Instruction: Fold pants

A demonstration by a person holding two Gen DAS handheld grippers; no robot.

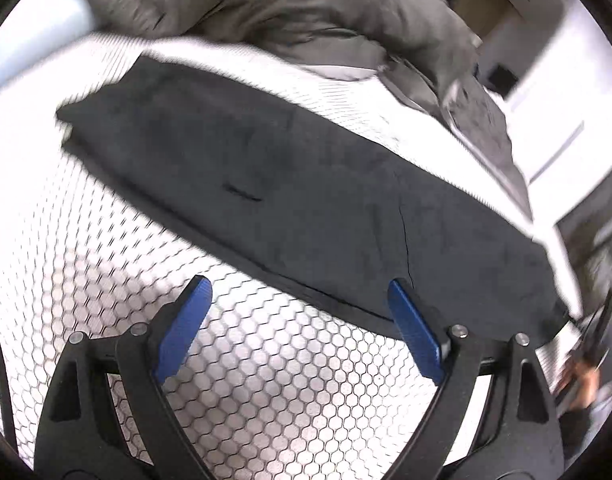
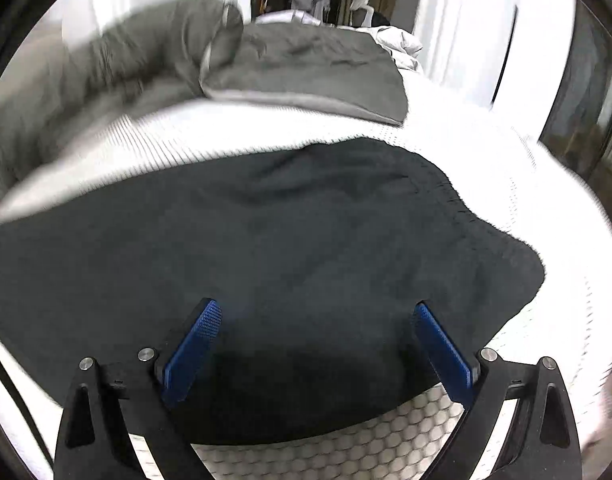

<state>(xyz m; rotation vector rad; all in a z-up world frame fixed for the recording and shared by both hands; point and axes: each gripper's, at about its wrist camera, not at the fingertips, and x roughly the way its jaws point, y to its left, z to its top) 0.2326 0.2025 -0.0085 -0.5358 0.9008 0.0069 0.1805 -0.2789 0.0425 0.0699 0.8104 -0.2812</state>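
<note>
1. Left claw: jaws spread wide, nothing between the blue pads; aimed down and forward over the white honeycomb-patterned bedcover, just short of the near edge of the pants.
2. Right claw: jaws spread wide too, nothing gripped; hanging over dark cloth, blue pads straddling a patch of it without pressing, as far as can be judged.
3. Pants: dark, laid flat as one long strip, apparently doubled leg on leg already; long axis running from far left to near right in the left view, so slantwise across the left claw's line of aim.
4. Same pants in the right view: broad end with the gathered waistband to the far right, rounded near corner right of the claw, cloth running off to the left.
5. Grey duvet: bunched on the far side, apart from the pants, clear of both claws.
6. Judgement: right claw nearer the cloth, at the waist end; left claw beside the leg stretch, narrow end lying far left of it. Next fold likely end over end along the long axis, each claw taking one end.
</note>
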